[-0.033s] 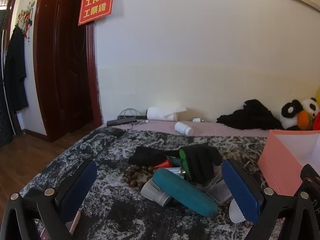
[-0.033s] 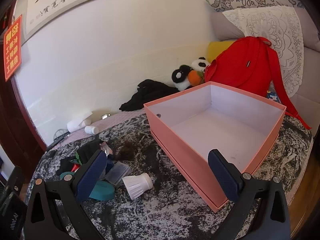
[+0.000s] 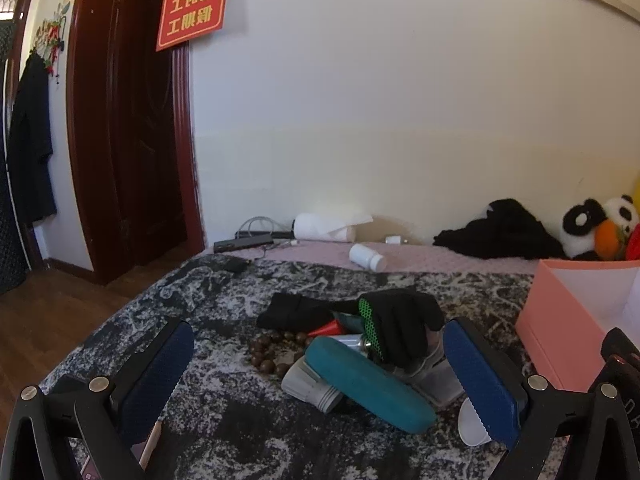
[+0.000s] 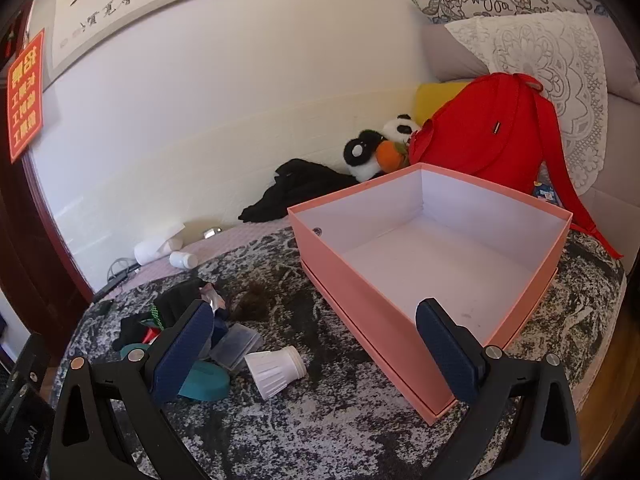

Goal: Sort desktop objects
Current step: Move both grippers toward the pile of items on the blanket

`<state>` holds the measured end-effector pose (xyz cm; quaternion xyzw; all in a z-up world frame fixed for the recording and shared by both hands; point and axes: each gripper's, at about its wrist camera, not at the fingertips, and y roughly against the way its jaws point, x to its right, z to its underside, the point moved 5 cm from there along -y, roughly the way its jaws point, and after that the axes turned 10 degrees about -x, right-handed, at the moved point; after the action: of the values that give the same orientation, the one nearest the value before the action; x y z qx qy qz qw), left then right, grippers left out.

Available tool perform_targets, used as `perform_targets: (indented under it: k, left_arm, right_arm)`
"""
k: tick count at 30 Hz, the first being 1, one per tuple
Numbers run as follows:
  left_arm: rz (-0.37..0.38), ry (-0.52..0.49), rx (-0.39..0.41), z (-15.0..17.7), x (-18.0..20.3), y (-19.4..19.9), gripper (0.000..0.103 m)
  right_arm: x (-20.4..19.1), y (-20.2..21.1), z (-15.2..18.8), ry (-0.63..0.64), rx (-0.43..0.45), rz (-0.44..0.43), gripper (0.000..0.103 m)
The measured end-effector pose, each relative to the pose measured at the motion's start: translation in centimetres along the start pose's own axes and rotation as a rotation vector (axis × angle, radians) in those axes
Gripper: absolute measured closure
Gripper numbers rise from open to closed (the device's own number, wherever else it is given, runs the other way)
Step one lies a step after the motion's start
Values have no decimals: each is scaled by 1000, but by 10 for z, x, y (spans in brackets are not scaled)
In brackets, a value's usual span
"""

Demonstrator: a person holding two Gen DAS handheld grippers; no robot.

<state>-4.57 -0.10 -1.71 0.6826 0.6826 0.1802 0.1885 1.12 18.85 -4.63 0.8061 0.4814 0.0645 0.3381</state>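
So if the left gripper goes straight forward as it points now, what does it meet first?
Probably the long teal case, lying across the pile between the open left gripper and the black glove behind it. Depth is hard to judge through the fisheye.

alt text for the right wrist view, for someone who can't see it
An open pink box, white inside and with nothing in it, sits on a black-and-white patterned bed cover, seen between the open right gripper. A white ribbed cap and a pile of small items lie to its left; a red backpack stands behind.
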Motion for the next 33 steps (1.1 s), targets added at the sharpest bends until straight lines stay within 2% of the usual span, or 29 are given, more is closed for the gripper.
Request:
perform_targets:
  k: [6,10,12,15,18,22,23,26,28,29,31,33]
  left_arm:
    - [22,10,14,1,-3,4,0]
    - [30,-50,-33,0,11,-15,0]
    - [5,-78,-81,3,5,-34,0]
    - [-113,-128,-193,12,-16,-75,0]
    - [-119,-141,-280,24,-40,-103,0]
    - [0,-22,-321,18,-62,-117,0]
    - [9,5,-323,12,-63,-120,0]
    - [-51,43,-286,-8,-56,-129,0]
    - [-70,-2,-262,-9,-40,-143,0]
    - [-66,-42,-279,-3,-32,-154,0]
    - [-15,-146,-396,19,-16,-184,0]
    - [23,-165,-448,31,-6,-204,0]
  right_arm:
    - [-2,1,3,-4,2,-2,0]
    - [-2,1,-1,4,3,2,0]
    - [0,1,-4,13,5,10,0]
    - [1,-2,-10,58,28,30,0]
    - [8,-3,-16,104,50,27,0]
    - [14,-5,-20,169,62,-48,0]
    - [12,-9,-23,171,47,-68,0]
    - [-4,-25,-41,166,-27,-148,0]
    - [-25,-41,-58,188,-71,-223,0]
    - [-36,-51,-63,217,-92,-255,0]
    - [-58,-75,-64,278,-144,-309,0]
    - [-64,-97,-48,341,-199,-327,0]
